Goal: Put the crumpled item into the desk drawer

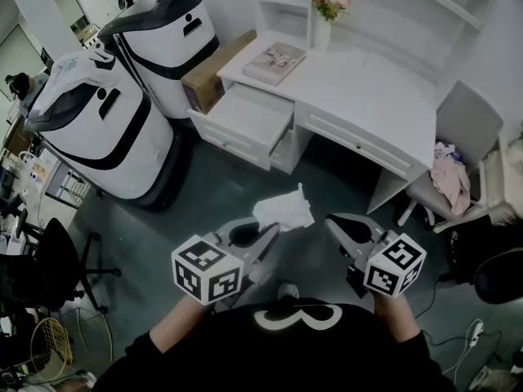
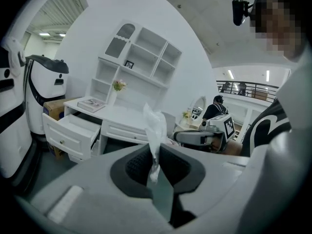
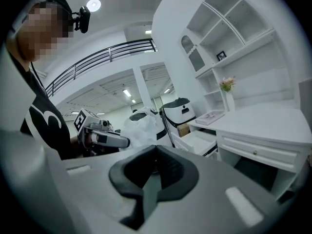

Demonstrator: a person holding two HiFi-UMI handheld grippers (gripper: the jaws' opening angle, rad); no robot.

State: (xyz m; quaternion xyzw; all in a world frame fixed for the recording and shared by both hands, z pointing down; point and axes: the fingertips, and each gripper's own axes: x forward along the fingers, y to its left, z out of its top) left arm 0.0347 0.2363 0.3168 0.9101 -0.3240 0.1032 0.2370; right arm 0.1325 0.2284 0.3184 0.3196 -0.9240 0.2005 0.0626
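Note:
The crumpled white item sticks up from my left gripper, whose jaws are shut on its lower end. In the left gripper view the crumpled item rises thin and upright from between the dark pads. The open desk drawer stands pulled out at the white desk's left end, well ahead of both grippers. The drawer looks empty. My right gripper hovers beside the left one, shut with nothing in it. From its own view I see the left gripper, the item and the drawer.
Two large white-and-black machines stand left of the desk, with a cardboard box between them and the drawer. A book and a flower vase sit on the desk. A chair with pink cloth is at the right.

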